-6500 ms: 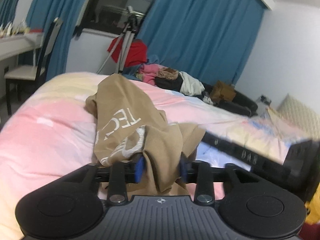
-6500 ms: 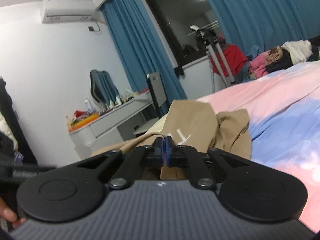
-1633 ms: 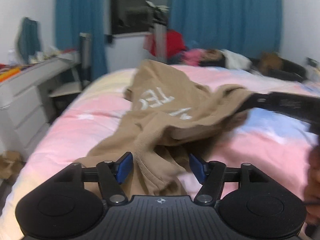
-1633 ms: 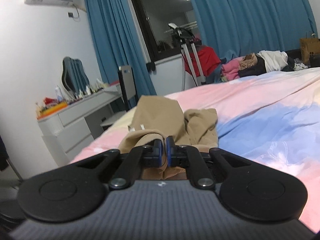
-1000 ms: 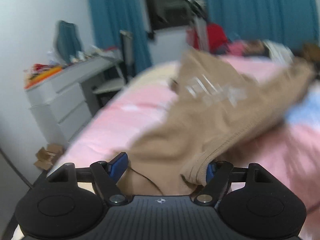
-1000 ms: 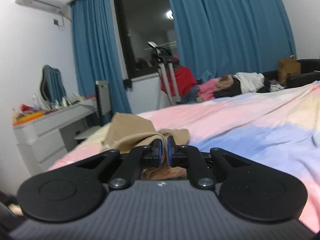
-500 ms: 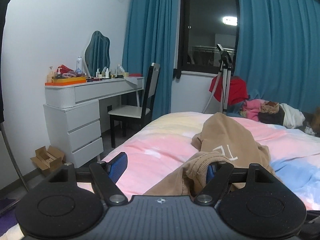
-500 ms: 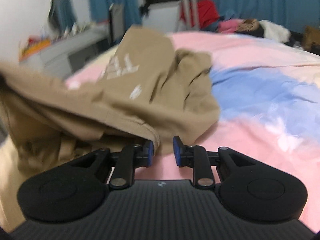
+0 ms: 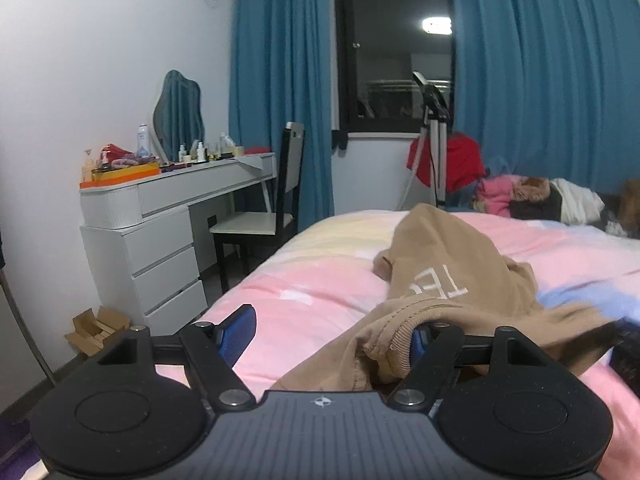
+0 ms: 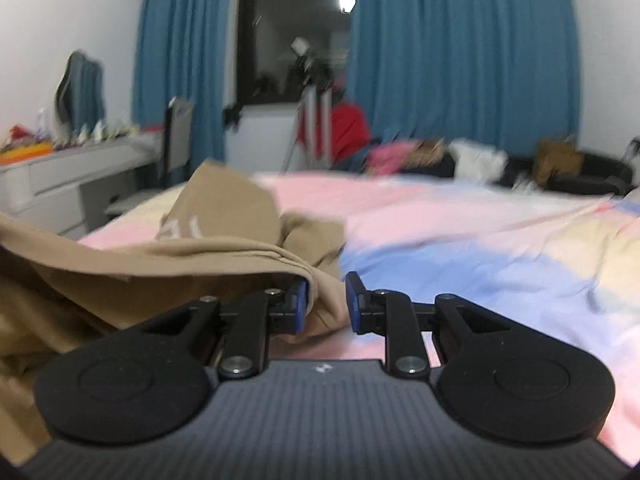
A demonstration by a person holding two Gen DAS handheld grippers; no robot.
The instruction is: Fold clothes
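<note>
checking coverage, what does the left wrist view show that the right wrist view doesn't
Only the left wrist view: the cardboard box on the floor by the drawers, and the left gripper, open, with tan cloth draped over one finger. Only the right wrist view: the brown bag on the far dark seat, and the right gripper, open. Both: the tan sweatshirt on the bed, the tripod and the blue curtains.

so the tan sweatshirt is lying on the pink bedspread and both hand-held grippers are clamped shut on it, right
Not quite. The tan sweatshirt does lie on the pink bedspread, but neither gripper is clamped shut. The left wrist view shows the left hand-held gripper wide open, and the right wrist view shows the right hand-held gripper open too, with fabric loose between its fingers.
</note>
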